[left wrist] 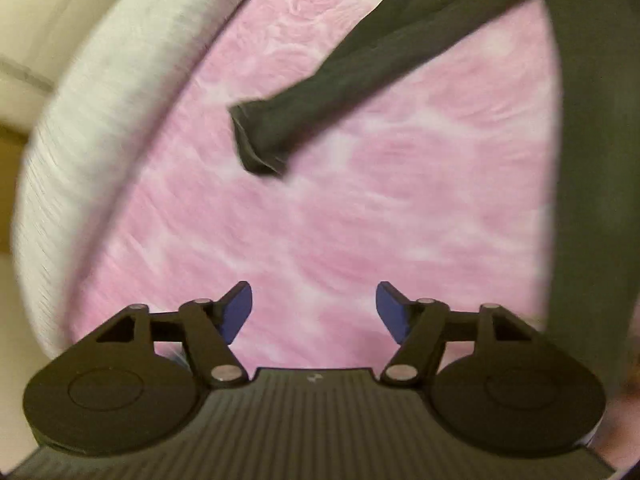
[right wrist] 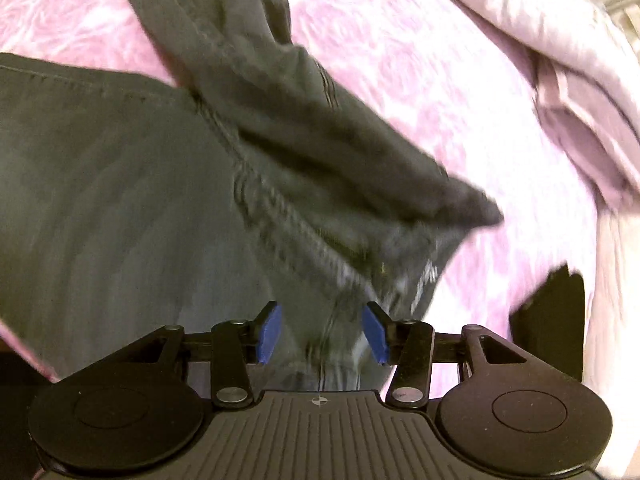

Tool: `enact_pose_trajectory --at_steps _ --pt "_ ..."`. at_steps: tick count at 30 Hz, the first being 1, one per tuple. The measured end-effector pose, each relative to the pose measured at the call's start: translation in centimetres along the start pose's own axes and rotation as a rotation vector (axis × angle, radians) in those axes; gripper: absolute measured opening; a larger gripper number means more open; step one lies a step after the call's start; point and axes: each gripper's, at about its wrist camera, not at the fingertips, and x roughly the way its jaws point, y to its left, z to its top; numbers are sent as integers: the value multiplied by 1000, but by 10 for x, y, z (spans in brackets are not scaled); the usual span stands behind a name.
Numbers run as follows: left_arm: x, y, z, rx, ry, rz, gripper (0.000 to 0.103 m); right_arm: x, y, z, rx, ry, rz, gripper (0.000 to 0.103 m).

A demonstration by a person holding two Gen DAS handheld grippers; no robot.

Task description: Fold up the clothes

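A broad stretch of the pink rose-patterned bedspread was seen ahead of the left gripper, bare of any garment from the blue pads forward to the hem of a trouser leg. To the left of that gripper's jaws the bedspread ended at a curved pale grey border, beyond which a cream surface was visible. The left jaws were spread wide with only bedspread showing between them; nothing was gripped.

The dark grey trousers were laid on the bedspread. One leg was stretched diagonally ahead of the left jaws, its cuff (folded over and slightly rumpled) lying nearest them but well apart. A second dark band of the same cloth ran along the right of those jaws.

Under the right gripper the waist and seat of the trousers were spread, filling the area ahead of and to the left of its jaws. A stitched seam ran forward from between the pads, and a bunched fold of cloth was heaped ahead and to the right. The right jaws were parted, with trouser fabric lying between the blue pads; whether the pads touched it could not be told through the blur. Further right, open bedspread was bounded by a crumpled mauve quilt and a dark object near the jaws.
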Motion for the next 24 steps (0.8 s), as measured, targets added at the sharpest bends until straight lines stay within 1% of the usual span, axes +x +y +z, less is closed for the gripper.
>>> enact_pose_trajectory --at_steps 1,3,4,7,10,11,12,13,14,15,16,17,18,20,24 --pt "17 -1 12 62 2 30 66 3 0 8 -25 -8 -3 50" --pt "53 -1 38 151 -11 61 67 6 1 20 -73 -25 -8 50" --pt "68 2 49 168 -21 60 68 8 0 24 -95 -33 -10 51" --pt "114 25 79 144 -46 69 69 11 -5 34 -133 -36 -30 54" --pt "155 53 104 81 -41 91 70 17 -8 37 -165 -30 -61 56" --pt "167 61 109 57 -31 78 70 19 -8 37 -182 -27 -75 58" --pt "179 70 114 30 -21 59 70 22 -4 36 -227 -25 -98 59" --pt "184 78 115 -22 -20 1 69 25 4 34 -305 -30 -127 62" --pt "190 87 116 -73 -19 -57 66 27 10 34 -361 -44 -140 68" --pt "195 95 117 -124 -17 -112 43 30 16 34 -413 -60 -149 71" --pt "194 101 115 -176 -16 -146 27 33 21 35 -455 -82 -152 73" --pt "192 106 113 -228 -15 -179 2 37 25 38 -480 -99 -154 73" --pt "190 111 111 -278 -17 -208 0 41 28 42 -500 -110 -159 73" --pt "165 116 102 -341 -76 -223 0 50 32 50 -531 -128 -166 73" --pt "96 109 77 -337 -155 -178 0 52 29 66 -528 -178 -125 73"
